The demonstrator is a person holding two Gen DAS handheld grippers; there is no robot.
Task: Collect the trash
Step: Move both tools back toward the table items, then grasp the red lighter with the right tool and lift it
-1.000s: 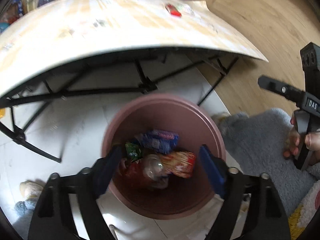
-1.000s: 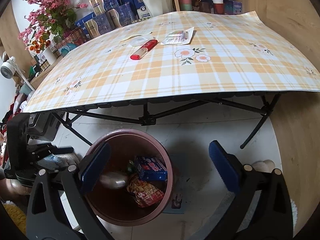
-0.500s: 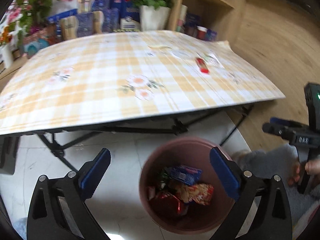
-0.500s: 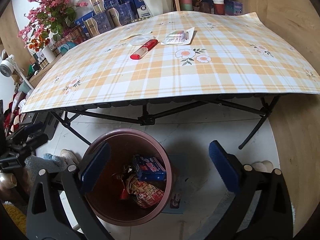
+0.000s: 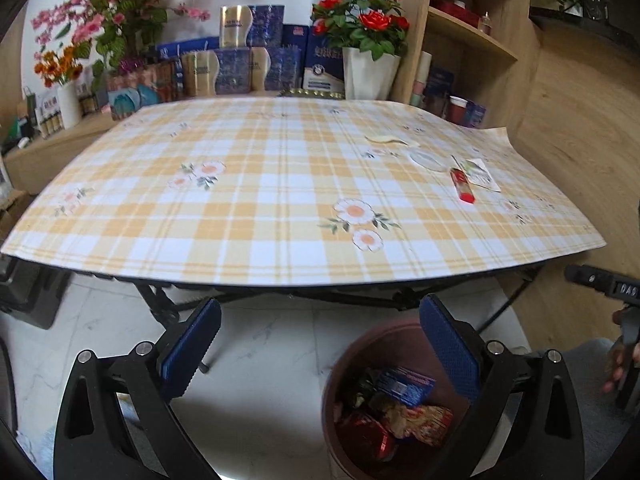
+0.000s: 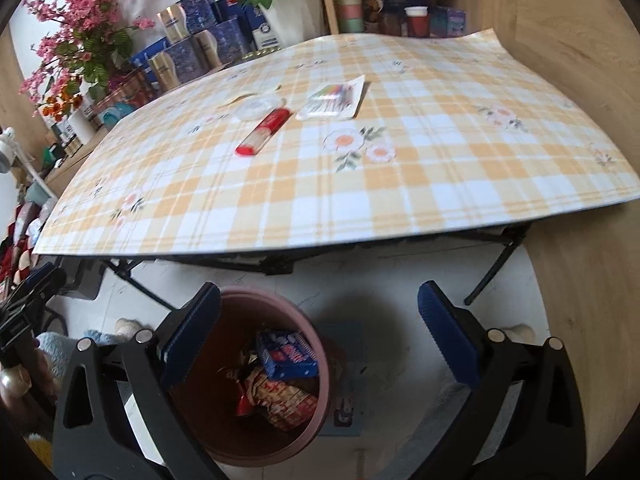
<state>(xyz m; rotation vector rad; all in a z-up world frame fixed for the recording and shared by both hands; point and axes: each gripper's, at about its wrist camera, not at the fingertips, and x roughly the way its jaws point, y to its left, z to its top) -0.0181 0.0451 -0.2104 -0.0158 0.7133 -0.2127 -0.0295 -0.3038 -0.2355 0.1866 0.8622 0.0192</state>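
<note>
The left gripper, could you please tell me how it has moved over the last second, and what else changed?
The left gripper rose from over the trash bin to face the table, open and empty. The right gripper tilted slightly. The red wrapper stayed put.

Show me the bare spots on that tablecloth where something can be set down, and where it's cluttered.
The checked tablecloth is bare across its left half and along the near edge, around the flower prints. The clutter sits in one cluster toward the far right: the red tube, the clear round lid beside it, and the white packet. Both hand-held grippers hang open, below table level.
</note>
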